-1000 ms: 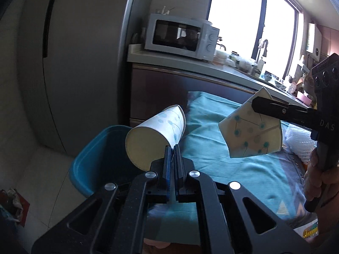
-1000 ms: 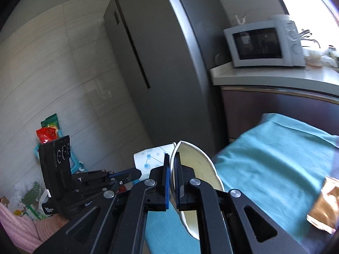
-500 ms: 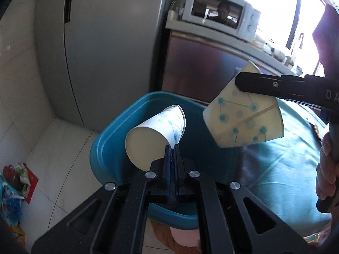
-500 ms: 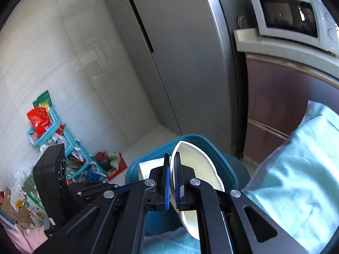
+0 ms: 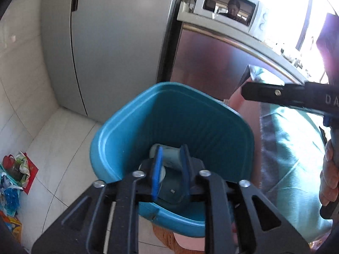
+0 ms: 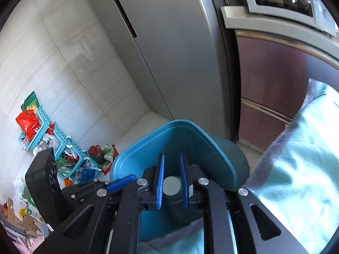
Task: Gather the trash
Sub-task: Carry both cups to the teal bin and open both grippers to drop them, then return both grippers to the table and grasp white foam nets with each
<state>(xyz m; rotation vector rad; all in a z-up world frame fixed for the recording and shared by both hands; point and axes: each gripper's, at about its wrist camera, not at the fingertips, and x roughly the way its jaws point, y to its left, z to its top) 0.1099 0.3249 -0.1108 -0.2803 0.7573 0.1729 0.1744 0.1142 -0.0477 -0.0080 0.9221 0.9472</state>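
Note:
A blue plastic trash bin [image 5: 127, 131] stands on the floor beside the table; it also shows in the right wrist view [image 6: 211, 146]. My left gripper [image 5: 171, 158] is open and empty right over the bin's mouth. Paper cups [image 5: 167, 154] lie at the bottom of the bin, seen between its blue pads. My right gripper [image 6: 171, 169] is open and empty over the same bin, and a cup's round base [image 6: 171, 185] shows below it. The right gripper's black finger [image 5: 275, 94] reaches in from the right in the left wrist view.
A grey fridge [image 5: 116, 42] stands behind the bin, with a wooden cabinet and microwave [image 5: 228, 14] beside it. A teal cloth [image 6: 300, 165] covers the table at the right. Teal baskets of packets and litter [image 6: 42, 131] lie on the tiled floor at the left.
Both grippers have opened and let go of their paper cups, which have dropped into the blue bin. Both grippers have moved down closer over the bin.

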